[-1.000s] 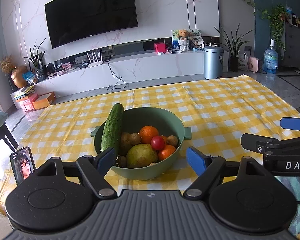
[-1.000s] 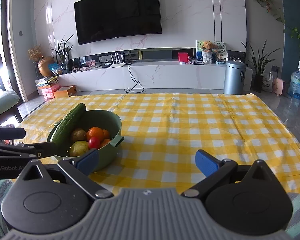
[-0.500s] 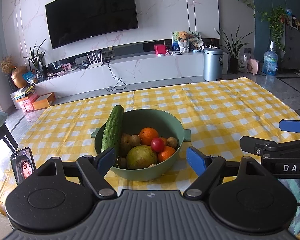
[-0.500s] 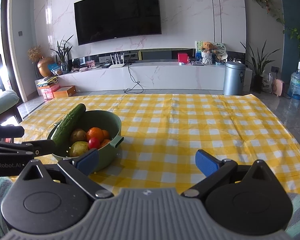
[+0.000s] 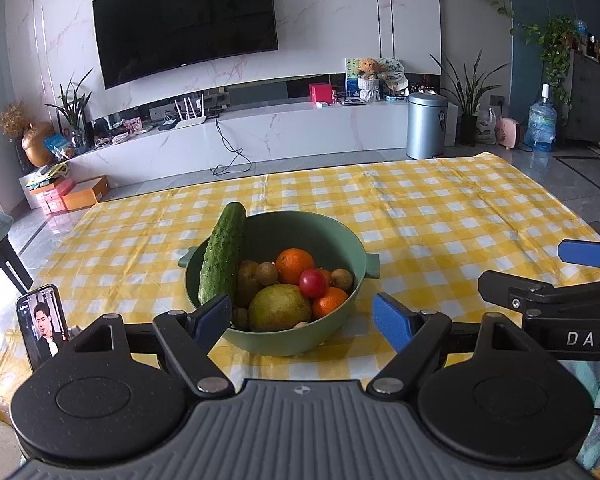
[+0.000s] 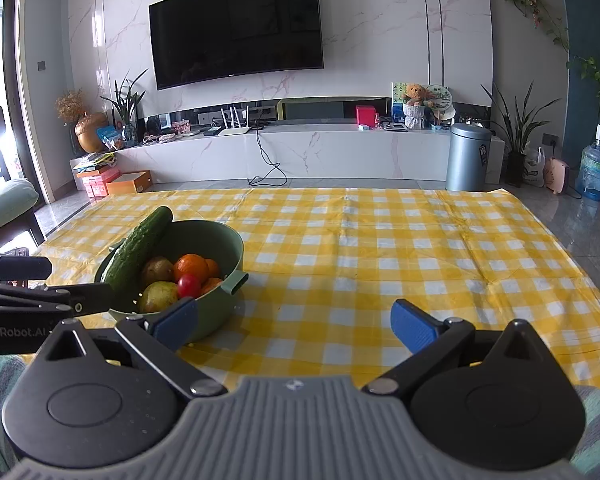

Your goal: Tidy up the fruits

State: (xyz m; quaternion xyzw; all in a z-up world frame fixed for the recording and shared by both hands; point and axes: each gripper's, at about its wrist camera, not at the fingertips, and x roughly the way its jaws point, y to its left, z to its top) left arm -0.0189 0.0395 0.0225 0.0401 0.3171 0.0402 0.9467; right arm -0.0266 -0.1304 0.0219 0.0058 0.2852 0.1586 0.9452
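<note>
Fruit sits piled in the green bowl (image 5: 352, 256) on the checked surface (image 5: 440, 208), a cucumber (image 5: 222, 256) leaning on its rim. Nothing has shifted in the last second; left tool (image 5: 302, 320) and right tool (image 6: 294, 322) hover, released and empty.

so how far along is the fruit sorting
All produce sits together in the green bowl: cucumber leaning on the rim, oranges, a pear, a tomato. Nothing is in hand: left gripper and right gripper are open and empty. This fits fruit gathered, or waiting to be sorted out.
</note>
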